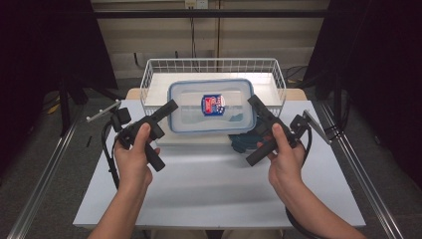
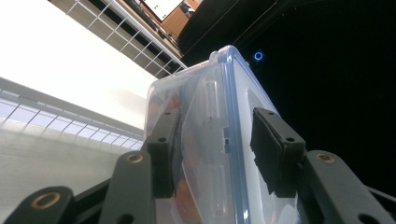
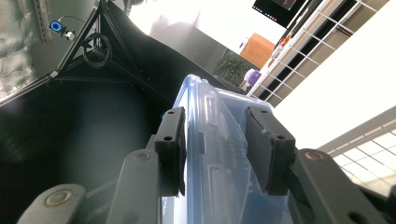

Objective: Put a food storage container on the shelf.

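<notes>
High view: a clear lidded container (image 1: 211, 106) with a blue rim is sitting in the upper middle of the frame, over the near edge of a white wire basket (image 1: 149, 74), its red-and-blue label facing up. Its long axis is running left to right across the picture, lid upward. The left gripper (image 1: 170, 106) is clamping its left end and the right gripper (image 1: 253, 102) its right end. A teal cloth (image 1: 244, 141) is lying on the white table (image 1: 209, 184) just below the box's lower right corner. I judge the step to be a two-handed carry of the box, either into or out of the basket; the next move is calling for both ends to travel level and together.

Left gripper view: the jaws are closing on the container's end wall, one pad (image 2: 270, 144) looking slightly off the lid.

Right gripper view: both jaws are pinching the opposite end across the blue rim (image 3: 187, 121), the box running away toward the upper middle.
</notes>
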`<move>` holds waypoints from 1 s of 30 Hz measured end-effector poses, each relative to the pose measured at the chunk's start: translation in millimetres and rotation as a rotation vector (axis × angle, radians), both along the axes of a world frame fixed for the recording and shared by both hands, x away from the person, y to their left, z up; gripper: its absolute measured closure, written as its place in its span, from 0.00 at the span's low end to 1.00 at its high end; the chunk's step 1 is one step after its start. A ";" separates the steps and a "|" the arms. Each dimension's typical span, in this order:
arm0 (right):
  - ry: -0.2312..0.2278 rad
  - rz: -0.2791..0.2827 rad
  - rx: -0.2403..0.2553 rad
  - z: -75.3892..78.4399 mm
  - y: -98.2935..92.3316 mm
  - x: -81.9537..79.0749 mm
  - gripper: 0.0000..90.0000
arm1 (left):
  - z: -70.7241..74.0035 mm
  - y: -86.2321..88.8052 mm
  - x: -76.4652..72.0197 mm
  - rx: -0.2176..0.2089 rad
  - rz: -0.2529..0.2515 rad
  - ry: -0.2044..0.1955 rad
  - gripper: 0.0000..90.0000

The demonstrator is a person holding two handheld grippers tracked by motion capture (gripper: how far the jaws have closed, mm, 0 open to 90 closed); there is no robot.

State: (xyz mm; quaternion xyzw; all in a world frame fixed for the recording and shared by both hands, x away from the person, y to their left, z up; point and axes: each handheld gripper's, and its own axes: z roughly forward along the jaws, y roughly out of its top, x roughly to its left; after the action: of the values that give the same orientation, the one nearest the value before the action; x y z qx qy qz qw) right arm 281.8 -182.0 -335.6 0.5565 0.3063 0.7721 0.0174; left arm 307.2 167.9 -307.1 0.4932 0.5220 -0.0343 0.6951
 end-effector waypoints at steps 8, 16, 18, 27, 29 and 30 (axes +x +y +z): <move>-0.010 -0.016 -0.001 6.8 -4.3 9.0 0.66 | 6.5 -6.6 10.1 -0.006 0.001 -0.005 0.60; -0.009 -0.026 0.003 8.8 -7.2 17.3 0.66 | 11.2 -11.2 21.1 -0.002 0.010 -0.011 0.60; -0.005 -0.026 0.001 8.7 -8.0 20.4 0.66 | 11.7 -12.5 24.6 0.002 0.011 -0.010 0.60; 0.003 -0.039 -0.008 12.5 -10.0 27.4 0.66 | 13.4 -15.9 32.0 0.001 0.011 -0.012 0.60; -0.006 -0.043 -0.007 14.7 -10.3 30.9 0.66 | 14.6 -16.9 33.6 -0.006 0.015 -0.012 0.60; -0.006 -0.043 -0.007 14.7 -10.3 30.9 0.66 | 14.8 -17.0 34.7 -0.005 0.011 -0.016 0.60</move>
State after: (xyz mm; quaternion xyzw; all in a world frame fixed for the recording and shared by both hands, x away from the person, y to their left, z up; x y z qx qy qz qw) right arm 312.6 -192.3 -320.9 0.5607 0.2967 0.7722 0.0369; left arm 341.9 150.9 -292.3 0.4888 0.5190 -0.0278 0.7007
